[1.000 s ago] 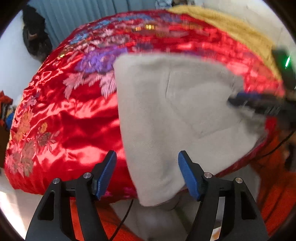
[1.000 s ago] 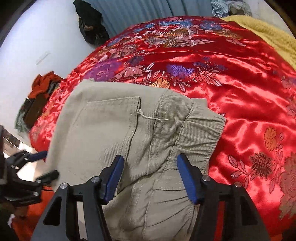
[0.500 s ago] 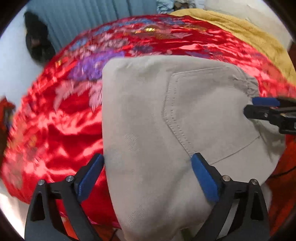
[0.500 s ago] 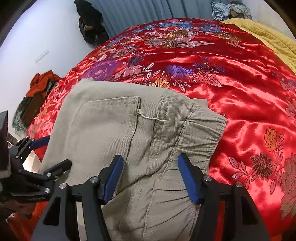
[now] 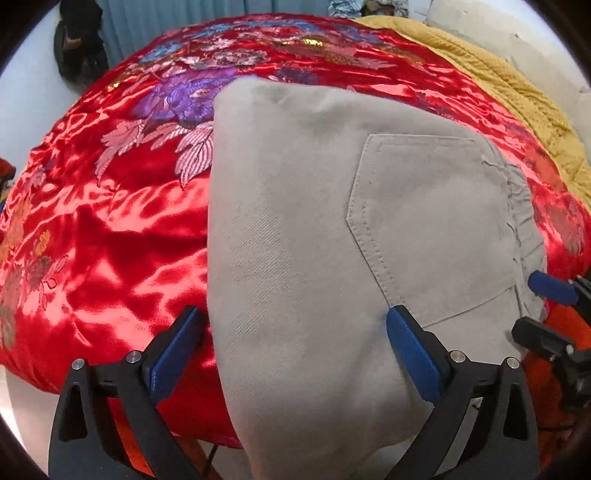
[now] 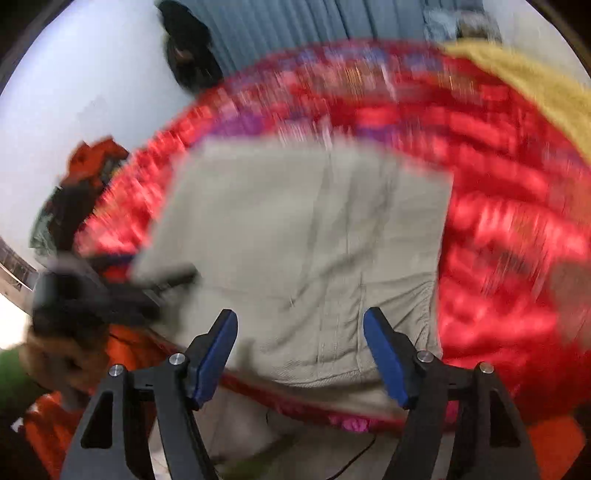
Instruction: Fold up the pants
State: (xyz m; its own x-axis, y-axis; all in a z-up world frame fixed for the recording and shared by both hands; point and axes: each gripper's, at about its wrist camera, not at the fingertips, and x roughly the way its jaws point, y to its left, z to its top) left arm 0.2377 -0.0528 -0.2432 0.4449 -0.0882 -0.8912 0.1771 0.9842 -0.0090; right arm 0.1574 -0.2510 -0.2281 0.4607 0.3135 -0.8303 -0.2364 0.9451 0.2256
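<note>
Beige pants (image 5: 314,240) lie folded on the red bedcover (image 5: 110,229), back pocket (image 5: 436,229) up, their near end hanging over the bed's edge. My left gripper (image 5: 293,321) hovers close over the pants' left part, jaws opening wide. One pad sits beside the cloth's edge, the other above it, and neither presses. The right wrist view is blurred. There my right gripper (image 6: 300,321) hangs over the near edge of the pants (image 6: 295,240), jaws opening, gripping nothing. Its blue finger (image 5: 552,291) shows at the waistband side.
A yellow blanket (image 5: 517,92) covers the bed's far right. A dark bag (image 5: 77,40) hangs by the blue curtain (image 5: 177,18). An orange clothes pile (image 6: 96,162) sits left of the bed. Orange fabric (image 6: 554,439) and a black cable (image 6: 354,458) lie below the bed's edge.
The left gripper sank closer to the pants and spread its jaws much wider. The right gripper drew back toward the bed's near edge, its jaws a little wider, and its view became blurred.
</note>
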